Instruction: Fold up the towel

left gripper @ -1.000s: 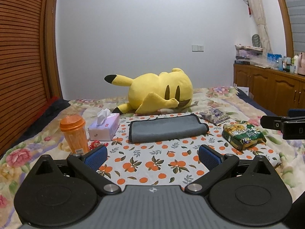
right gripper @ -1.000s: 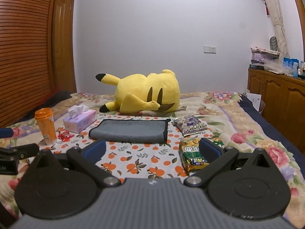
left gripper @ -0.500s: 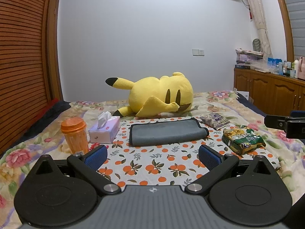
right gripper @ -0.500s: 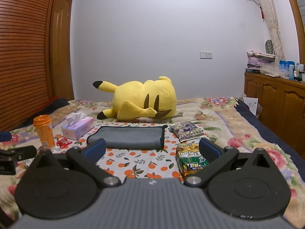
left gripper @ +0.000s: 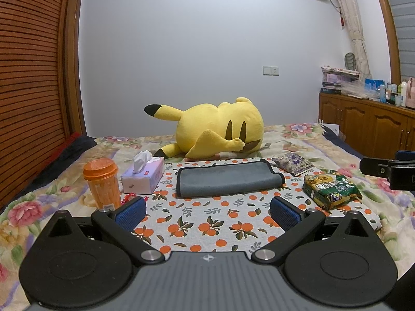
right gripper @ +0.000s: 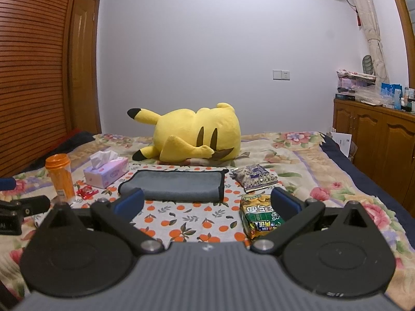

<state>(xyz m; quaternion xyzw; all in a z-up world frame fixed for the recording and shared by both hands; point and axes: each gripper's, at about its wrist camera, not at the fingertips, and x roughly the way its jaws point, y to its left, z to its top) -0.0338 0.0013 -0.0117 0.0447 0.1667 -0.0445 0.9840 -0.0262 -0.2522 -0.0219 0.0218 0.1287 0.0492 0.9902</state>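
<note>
A grey towel (left gripper: 228, 180) with a dark hem lies folded flat on the orange-print cloth (left gripper: 207, 223); it also shows in the right wrist view (right gripper: 179, 185). My left gripper (left gripper: 207, 213) is open and empty, held above the cloth in front of the towel and apart from it. My right gripper (right gripper: 206, 203) is open and empty, also short of the towel and a little to its right. The right gripper's tip (left gripper: 386, 172) shows at the right edge of the left wrist view.
A yellow plush toy (left gripper: 218, 132) lies behind the towel. An orange cup (left gripper: 102, 184), a tissue box (left gripper: 144, 177) and a red wrapper (right gripper: 87, 191) stand left of it. A purple snack bag (left gripper: 293, 163) and a green noodle packet (left gripper: 330, 190) lie right. Wooden cabinets (left gripper: 368, 129) line the right wall.
Both grippers have tilted up and drawn back a little, so the towel and bed sit lower and smaller in view. The towel has not moved. Both jaws stay open.
</note>
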